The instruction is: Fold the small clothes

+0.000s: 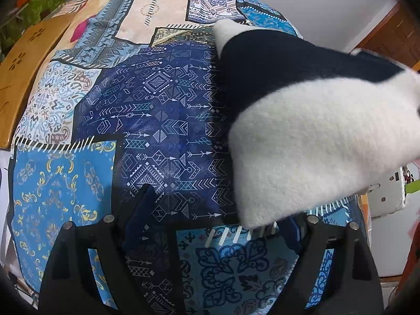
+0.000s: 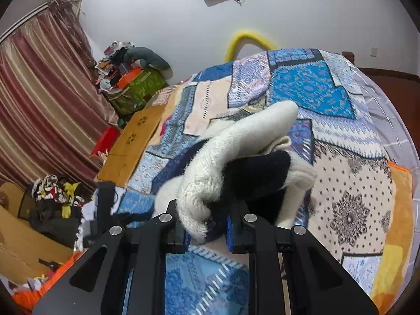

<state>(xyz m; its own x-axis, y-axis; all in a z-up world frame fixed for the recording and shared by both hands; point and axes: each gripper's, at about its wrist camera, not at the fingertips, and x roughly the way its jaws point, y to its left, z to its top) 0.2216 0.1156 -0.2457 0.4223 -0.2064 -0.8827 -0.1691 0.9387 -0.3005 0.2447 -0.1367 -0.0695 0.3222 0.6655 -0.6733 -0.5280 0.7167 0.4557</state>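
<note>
The right gripper (image 2: 207,225), black with blue pads, has its jaws drawn close together on the knitted white edge of a small white-and-navy woollen garment (image 2: 236,162). The fabric bunches between the pads and rises ahead of the fingers, lifted off the blue patchwork-print bedspread (image 2: 309,92). The navy section hangs just beyond the right-hand finger; a white fold arches above it.

The left gripper (image 1: 212,218) has its jaws spread wide, and nothing sits between them. Its left finger (image 1: 141,210) shows blue against the dark-blue arrow-patterned panel of the bedspread below it. The right finger is partly hidden behind the garment (image 1: 315,136), whose white lower corner hangs directly in front of that finger; whether the two touch cannot be determined. From this gripper the garment lies ahead and to the right, with the navy band farther away and the white band nearer.

Ahead and to the left of the left gripper lies a flat wooden board with cut-out paw shapes (image 1: 23,65), at the bedspread's edge. In the right wrist view the same board (image 2: 134,144) is to the left, with a striped reddish curtain (image 2: 39,99) beyond it and a yellow curved tube (image 2: 249,38) behind the bed.
</note>
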